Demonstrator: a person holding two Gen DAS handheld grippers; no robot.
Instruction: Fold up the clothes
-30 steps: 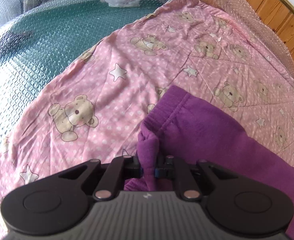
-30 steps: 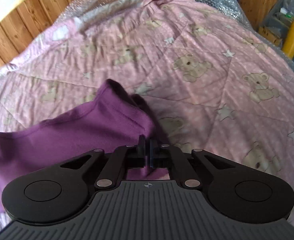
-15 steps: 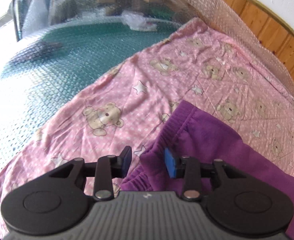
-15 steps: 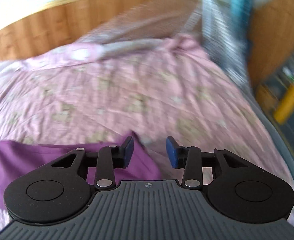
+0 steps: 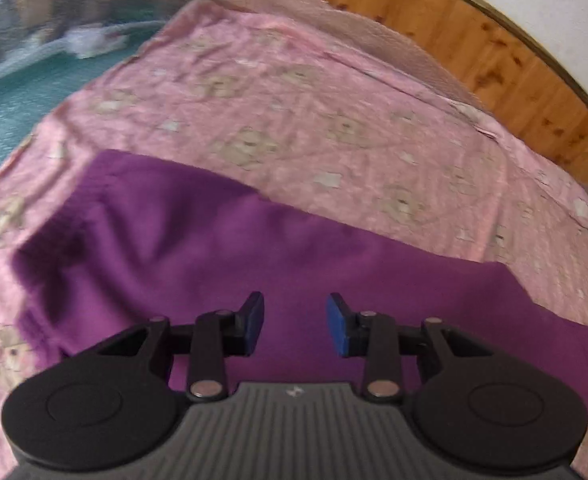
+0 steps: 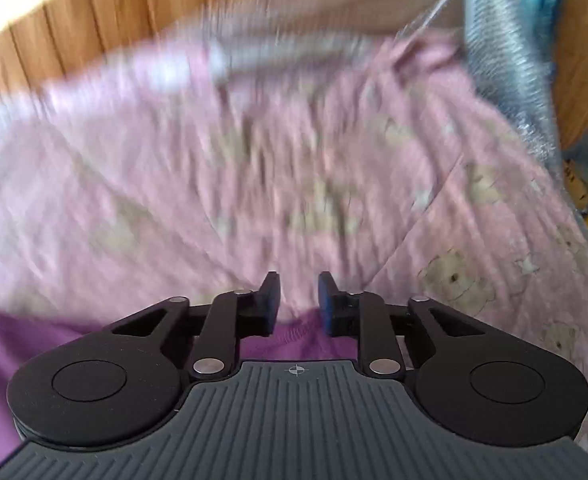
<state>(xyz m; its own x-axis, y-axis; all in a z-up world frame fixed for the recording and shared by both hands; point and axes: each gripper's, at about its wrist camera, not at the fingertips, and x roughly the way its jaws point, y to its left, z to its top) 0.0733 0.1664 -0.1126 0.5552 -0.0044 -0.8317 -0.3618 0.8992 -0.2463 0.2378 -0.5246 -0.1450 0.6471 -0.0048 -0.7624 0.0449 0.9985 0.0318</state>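
The left gripper (image 5: 295, 326) hangs with its jaws apart and nothing between them, above the purple garment (image 5: 222, 248), which lies spread flat on the pink teddy-bear bedsheet (image 5: 294, 120). The right gripper (image 6: 298, 304) also holds nothing; its jaws are closing on air over the garment's far edge (image 6: 294, 336), with the sheet (image 6: 214, 160) beyond. By my reading one fold has just been laid and let go; the next move calls for picking a fresh edge or corner on each side and pinching only the purple cloth, not the sheet under it. Bubble wrap (image 5: 34, 92) covers the teal surface past the sheet's left edge, and a wooden panelled wall (image 5: 473, 40) runs along behind. Nothing lies on the garment to block a grasp
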